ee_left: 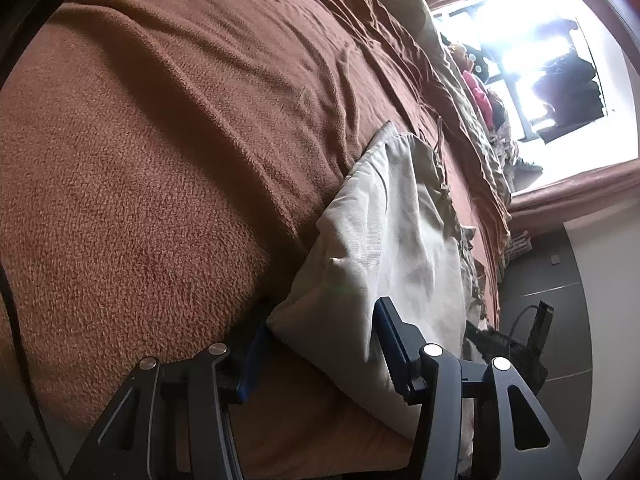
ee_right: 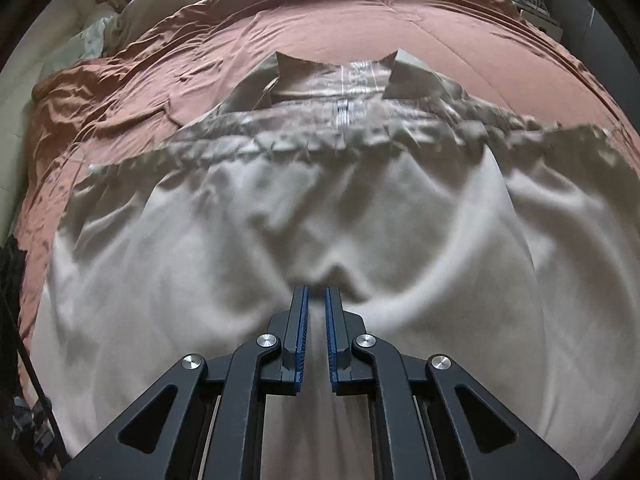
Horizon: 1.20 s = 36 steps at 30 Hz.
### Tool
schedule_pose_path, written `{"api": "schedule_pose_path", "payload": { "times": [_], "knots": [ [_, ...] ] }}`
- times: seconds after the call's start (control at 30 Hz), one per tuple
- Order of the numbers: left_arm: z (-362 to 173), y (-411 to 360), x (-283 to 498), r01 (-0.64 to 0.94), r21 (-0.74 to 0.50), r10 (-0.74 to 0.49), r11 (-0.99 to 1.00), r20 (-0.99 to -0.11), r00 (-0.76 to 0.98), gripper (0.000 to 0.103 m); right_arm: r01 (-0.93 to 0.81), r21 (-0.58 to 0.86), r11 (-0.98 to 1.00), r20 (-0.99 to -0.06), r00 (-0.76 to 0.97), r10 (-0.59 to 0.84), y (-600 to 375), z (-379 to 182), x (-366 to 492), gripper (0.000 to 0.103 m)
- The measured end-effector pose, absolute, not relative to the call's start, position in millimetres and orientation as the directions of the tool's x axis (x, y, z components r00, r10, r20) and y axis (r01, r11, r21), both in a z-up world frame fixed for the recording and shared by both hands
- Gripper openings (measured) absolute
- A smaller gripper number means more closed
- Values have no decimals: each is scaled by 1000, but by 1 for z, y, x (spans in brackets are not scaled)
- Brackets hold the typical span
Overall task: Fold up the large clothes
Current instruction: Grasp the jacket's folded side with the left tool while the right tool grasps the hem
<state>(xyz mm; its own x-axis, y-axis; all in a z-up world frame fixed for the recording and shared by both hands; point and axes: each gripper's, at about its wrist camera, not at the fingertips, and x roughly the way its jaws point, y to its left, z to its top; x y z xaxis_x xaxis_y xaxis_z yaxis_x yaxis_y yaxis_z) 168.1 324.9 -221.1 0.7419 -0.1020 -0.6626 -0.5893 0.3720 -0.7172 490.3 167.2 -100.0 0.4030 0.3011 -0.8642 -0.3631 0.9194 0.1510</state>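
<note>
Rust-brown bedding (ee_left: 168, 152) is covering the bed, and a pale garment (ee_right: 320, 208) with a collar and zipper is lying spread on it. Right gripper (ee_right: 317, 292) is pinching a ridge of the garment's cloth between nearly closed pads, probably to lift it for a fold. Left gripper (ee_left: 320, 328) is standing half spread around a bunched edge of the same garment (ee_left: 384, 240); I cannot tell if its pads are pressing, because one finger is hiding under the cloth. Bright window (ee_left: 520, 60) is washing out the far side.

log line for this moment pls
left claw: around garment corner | right claw: shut on garment | bed: brown blanket
</note>
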Motion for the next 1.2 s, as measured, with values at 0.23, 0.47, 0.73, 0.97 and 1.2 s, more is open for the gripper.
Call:
{"api": "schedule_pose_path", "payload": {
  "times": [0.23, 0.47, 0.73, 0.97, 1.2],
  "knots": [
    [-223, 330, 174, -605, -718, -124, 343, -673, 729, 46, -392, 109, 913, -876, 397, 275, 185, -101, 517, 4],
    [-222, 332, 176, -597, -731, -141, 330, -664, 735, 46, -438, 158, 885, -844, 405, 351, 151, -72, 495, 4],
    [-224, 337, 173, -551, -785, -179, 284, -608, 773, 48, -526, 239, 816, -811, 355, 466, 109, -64, 418, 4],
    [-205, 329, 166, -532, -790, -171, 306, -595, 785, 21, -591, 257, 765, -811, 299, 503, 87, -81, 363, 4],
    [-153, 314, 172, -441, -811, -174, 386, -533, 828, 18, -537, 382, 752, -807, 201, 555, 64, -97, 363, 4]
  ]
}}
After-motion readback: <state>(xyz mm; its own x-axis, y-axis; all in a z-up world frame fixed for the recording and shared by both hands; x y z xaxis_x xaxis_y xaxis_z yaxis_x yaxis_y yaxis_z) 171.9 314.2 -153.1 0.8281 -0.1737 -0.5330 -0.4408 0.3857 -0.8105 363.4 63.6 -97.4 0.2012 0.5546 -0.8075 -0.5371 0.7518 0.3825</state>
